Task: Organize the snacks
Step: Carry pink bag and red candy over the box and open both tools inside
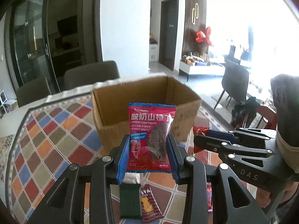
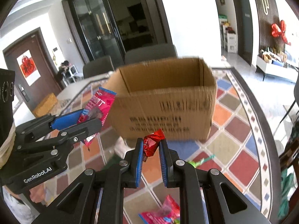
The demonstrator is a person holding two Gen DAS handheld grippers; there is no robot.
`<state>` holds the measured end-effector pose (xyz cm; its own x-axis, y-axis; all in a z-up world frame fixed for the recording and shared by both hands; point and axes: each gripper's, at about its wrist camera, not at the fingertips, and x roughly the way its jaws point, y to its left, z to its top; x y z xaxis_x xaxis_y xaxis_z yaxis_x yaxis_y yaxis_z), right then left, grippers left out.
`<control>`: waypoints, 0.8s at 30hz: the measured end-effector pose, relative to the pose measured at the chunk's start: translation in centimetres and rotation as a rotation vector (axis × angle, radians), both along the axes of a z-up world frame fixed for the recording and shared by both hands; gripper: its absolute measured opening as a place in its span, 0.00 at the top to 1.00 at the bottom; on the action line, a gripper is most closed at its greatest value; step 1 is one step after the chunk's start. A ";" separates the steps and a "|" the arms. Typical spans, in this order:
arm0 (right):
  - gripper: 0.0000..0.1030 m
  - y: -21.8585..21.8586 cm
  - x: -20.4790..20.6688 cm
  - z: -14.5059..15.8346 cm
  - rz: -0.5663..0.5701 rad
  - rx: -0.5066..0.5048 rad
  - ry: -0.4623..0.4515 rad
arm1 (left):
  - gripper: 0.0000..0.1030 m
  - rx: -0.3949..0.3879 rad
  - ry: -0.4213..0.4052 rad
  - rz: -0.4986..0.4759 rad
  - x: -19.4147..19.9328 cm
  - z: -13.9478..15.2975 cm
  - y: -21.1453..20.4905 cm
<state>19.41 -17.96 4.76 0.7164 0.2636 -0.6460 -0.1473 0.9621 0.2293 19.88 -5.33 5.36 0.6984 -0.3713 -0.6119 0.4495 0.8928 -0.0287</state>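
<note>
The left gripper (image 1: 148,149) clamps a pink, blue-edged yogurt hawthorn packet (image 1: 149,130) upright, with the open brown cardboard box (image 1: 186,112) at twelve o'clock beyond it. The right gripper (image 2: 151,147) pinches a small crumpled red foil candy (image 2: 152,142) (box again at twelve). Loose wrappers lie at six o'clock on the colourful checked tablecloth (image 1: 56,127).

Home, open living/dining area. Evidence: dining table (image 1: 46,130) under a multicolour diamond-pattern cloth, upholstered chairs (image 1: 91,74) behind it, glass sliding doors (image 1: 29,43) onto a kitchen-like room, slatted wardrobe (image 1: 196,15) with a red bow (image 1: 203,35), front door (image 2: 28,69) bearing a red paper decoration.
</note>
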 end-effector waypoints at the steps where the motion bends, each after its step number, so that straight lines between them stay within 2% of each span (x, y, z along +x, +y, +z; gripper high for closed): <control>1: 0.83 0.0 0.2 0.4 0.001 0.001 -0.009 | 0.63 -0.004 -0.006 0.006 0.2 0.3 0.2; 12: 0.83 0.5 2.7 5.1 -0.008 -0.003 -0.119 | 0.63 -0.045 -0.041 0.058 2.9 3.1 1.1; 17: 0.83 0.4 4.5 6.5 -0.020 0.000 -0.131 | 0.63 -0.060 -0.010 0.066 5.1 3.5 1.2; 24: 0.83 0.7 6.8 6.8 -0.023 -0.019 -0.116 | 0.63 -0.062 0.044 0.078 8.2 3.4 1.3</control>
